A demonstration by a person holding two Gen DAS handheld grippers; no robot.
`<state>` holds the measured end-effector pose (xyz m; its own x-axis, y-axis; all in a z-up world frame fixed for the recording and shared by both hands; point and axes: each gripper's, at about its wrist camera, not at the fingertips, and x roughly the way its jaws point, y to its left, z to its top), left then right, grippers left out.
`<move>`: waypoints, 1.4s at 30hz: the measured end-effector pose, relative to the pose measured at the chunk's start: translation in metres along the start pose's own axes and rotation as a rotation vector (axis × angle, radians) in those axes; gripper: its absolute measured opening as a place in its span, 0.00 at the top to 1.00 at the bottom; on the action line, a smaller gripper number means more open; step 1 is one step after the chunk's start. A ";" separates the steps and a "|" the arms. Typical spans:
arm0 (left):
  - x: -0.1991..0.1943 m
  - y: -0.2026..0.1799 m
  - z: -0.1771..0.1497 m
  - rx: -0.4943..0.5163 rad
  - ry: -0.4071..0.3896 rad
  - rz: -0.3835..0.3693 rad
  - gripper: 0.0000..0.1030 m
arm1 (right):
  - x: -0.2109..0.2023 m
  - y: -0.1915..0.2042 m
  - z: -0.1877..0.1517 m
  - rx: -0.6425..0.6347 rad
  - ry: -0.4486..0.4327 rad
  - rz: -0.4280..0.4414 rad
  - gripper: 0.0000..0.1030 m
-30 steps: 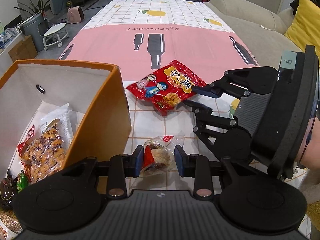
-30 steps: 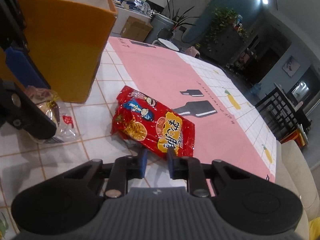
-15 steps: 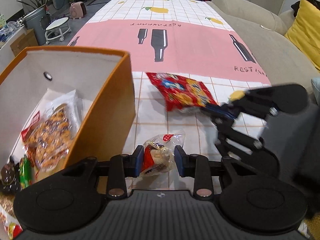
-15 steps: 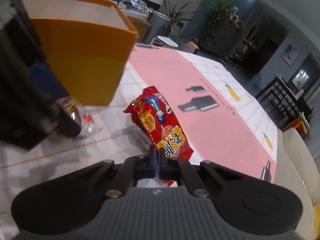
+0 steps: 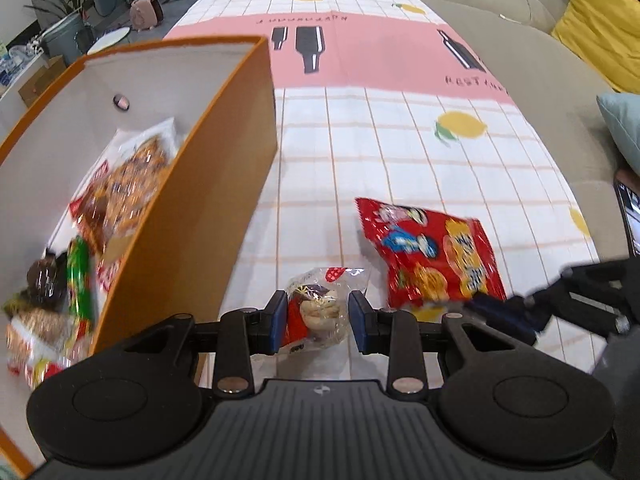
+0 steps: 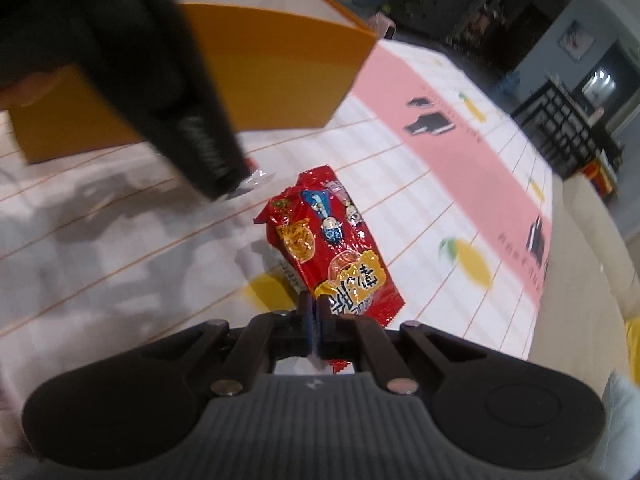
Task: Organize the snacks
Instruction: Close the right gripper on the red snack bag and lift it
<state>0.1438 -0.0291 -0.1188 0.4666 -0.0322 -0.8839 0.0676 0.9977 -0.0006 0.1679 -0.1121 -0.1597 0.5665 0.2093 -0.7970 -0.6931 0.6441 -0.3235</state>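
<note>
- On the checked white-and-pink tablecloth (image 5: 400, 152): standing an open orange cardboard box with a white inside (image 5: 224, 184), packed with several wrapped snacks (image 5: 120, 200).
- Between the blue pads of the left gripper (image 5: 318, 316): pinching a small clear-wrapped snack with a red label (image 5: 316, 308), jaws narrow and pressed on both its sides, just beside the box's near corner, outside it.
- At the right gripper (image 6: 316, 312): clamping one end of a red crinkly foil snack bag printed with cartoon figures (image 6: 332, 248), jaws fully closed on it.
- Hanging forward from those jaws: the red bag, apparently lifted off the cloth, well clear of the box.
- Across the upper left of the right wrist view: showing the left gripper's body as a dark blur.
</note>
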 end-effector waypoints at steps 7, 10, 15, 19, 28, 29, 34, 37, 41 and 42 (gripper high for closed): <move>-0.006 0.006 -0.021 -0.003 0.008 -0.005 0.65 | -0.025 0.025 -0.014 0.077 0.031 0.067 1.00; -0.007 0.006 -0.023 0.002 0.006 -0.007 0.65 | -0.030 0.030 -0.018 0.055 -0.015 0.108 0.89; -0.007 0.008 -0.026 0.009 0.020 -0.032 0.65 | -0.032 0.017 -0.022 0.033 -0.151 0.115 0.23; -0.007 0.008 -0.026 0.034 0.035 -0.045 0.64 | -0.017 0.002 -0.022 -0.019 -0.218 0.087 0.06; 0.003 0.007 -0.029 0.089 0.086 -0.071 0.59 | 0.010 -0.018 -0.017 0.016 -0.237 0.170 0.04; 0.005 0.007 -0.029 0.093 0.091 -0.070 0.59 | 0.012 -0.018 -0.016 0.007 -0.235 0.186 0.04; 0.009 0.011 -0.029 0.081 0.090 -0.081 0.59 | 0.028 -0.022 -0.016 0.026 -0.182 0.225 0.04; 0.010 0.012 -0.029 0.072 0.073 -0.095 0.58 | 0.034 -0.031 -0.016 0.105 -0.169 0.266 0.05; 0.011 0.010 -0.030 0.077 0.047 -0.104 0.43 | 0.044 -0.039 -0.015 0.181 -0.146 0.309 0.12; 0.010 0.009 -0.030 0.085 0.033 -0.103 0.42 | 0.047 -0.039 -0.015 0.192 -0.133 0.306 0.16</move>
<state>0.1221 -0.0183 -0.1415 0.4240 -0.1307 -0.8962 0.1888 0.9806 -0.0536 0.2149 -0.1386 -0.1917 0.4078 0.4985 -0.7650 -0.7504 0.6603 0.0303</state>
